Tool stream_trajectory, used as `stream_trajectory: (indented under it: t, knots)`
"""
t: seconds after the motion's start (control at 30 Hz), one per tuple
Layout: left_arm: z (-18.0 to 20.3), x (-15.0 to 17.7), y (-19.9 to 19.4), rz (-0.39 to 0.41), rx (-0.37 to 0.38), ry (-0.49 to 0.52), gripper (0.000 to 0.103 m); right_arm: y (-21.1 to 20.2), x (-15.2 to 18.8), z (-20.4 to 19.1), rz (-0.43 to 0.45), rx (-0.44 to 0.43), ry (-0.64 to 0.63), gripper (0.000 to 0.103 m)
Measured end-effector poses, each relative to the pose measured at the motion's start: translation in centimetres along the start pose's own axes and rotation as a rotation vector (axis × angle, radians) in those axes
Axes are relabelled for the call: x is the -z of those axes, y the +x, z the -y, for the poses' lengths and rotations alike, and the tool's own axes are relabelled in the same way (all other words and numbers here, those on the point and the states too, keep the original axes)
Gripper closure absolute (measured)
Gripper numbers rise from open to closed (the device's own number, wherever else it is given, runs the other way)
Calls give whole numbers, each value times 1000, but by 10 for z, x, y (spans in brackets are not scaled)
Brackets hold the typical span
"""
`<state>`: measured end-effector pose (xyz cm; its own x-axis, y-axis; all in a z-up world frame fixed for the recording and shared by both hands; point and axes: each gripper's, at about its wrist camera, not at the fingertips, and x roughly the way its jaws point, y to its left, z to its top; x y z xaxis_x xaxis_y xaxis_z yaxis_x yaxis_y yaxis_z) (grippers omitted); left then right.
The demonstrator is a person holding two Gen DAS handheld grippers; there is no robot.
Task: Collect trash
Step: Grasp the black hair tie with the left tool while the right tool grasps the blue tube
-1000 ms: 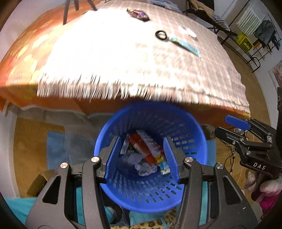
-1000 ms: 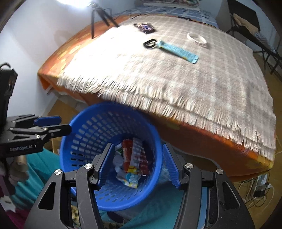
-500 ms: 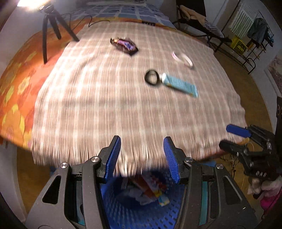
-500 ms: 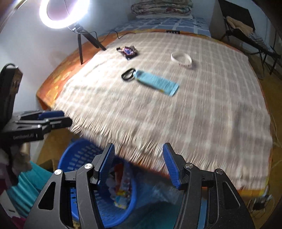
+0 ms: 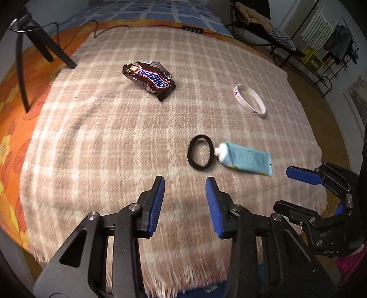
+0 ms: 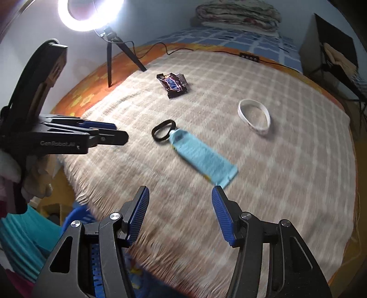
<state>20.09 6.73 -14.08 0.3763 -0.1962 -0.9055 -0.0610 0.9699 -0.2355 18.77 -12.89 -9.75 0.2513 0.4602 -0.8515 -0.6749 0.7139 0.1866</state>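
On the checked blanket point(image 5: 96, 142) lie a torn Snickers wrapper point(image 5: 150, 79) point(image 6: 174, 84), a black hair tie point(image 5: 199, 152) point(image 6: 163, 130), a light blue tube point(image 5: 246, 159) point(image 6: 201, 155) and a white wristband point(image 5: 250, 99) point(image 6: 253, 115). My left gripper point(image 5: 185, 183) point(image 6: 121, 131) hovers over the blanket's near part, just short of the hair tie. Its jaws are closing with nothing between them. My right gripper point(image 6: 180, 191) point(image 5: 281, 188) stands open and empty, just short of the tube's flat end. Only an edge of the blue trash basket point(image 6: 78, 215) shows below the blanket's fringe.
A ring light point(image 6: 89, 11) on a black tripod point(image 6: 110, 52) stands at the bed's far left, with its cable leading to a power strip point(image 5: 192, 29). Folded bedding point(image 6: 238, 13) lies at the head of the bed. Chairs and a clothes rack point(image 5: 330, 45) stand to the right.
Both grippers have swung from above the blue basket to over the bed. The basket has slid almost out of view. The left jaws have narrowed.
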Motion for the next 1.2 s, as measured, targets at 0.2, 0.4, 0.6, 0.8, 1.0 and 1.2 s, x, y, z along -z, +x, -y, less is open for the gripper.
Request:
stream_trajectory:
  t: [0.2,0.4,0.6,0.8,1.0,1.2]
  knots:
    - [4,-14,23,-23,-5,24,73,26,-17,7,-54,10,-57,47]
    - [12,-24,36,-22,-15,55,80,47,-27,9,-105,27,-110,47]
    - [17,-31,44,-9,-47,98,98,59,-39,14,-117,22,-123,47]
    - [15,-37,47,5,-56,101,101,69,-44,9,-131,19,-152,47]
    - [2,-38,39,20,-68,80,101,68,-45,9,-124,12,-152,76]
    - [-9,-36,27,36,-66,69,101,64,-43,10,-110,-4,-115,97]
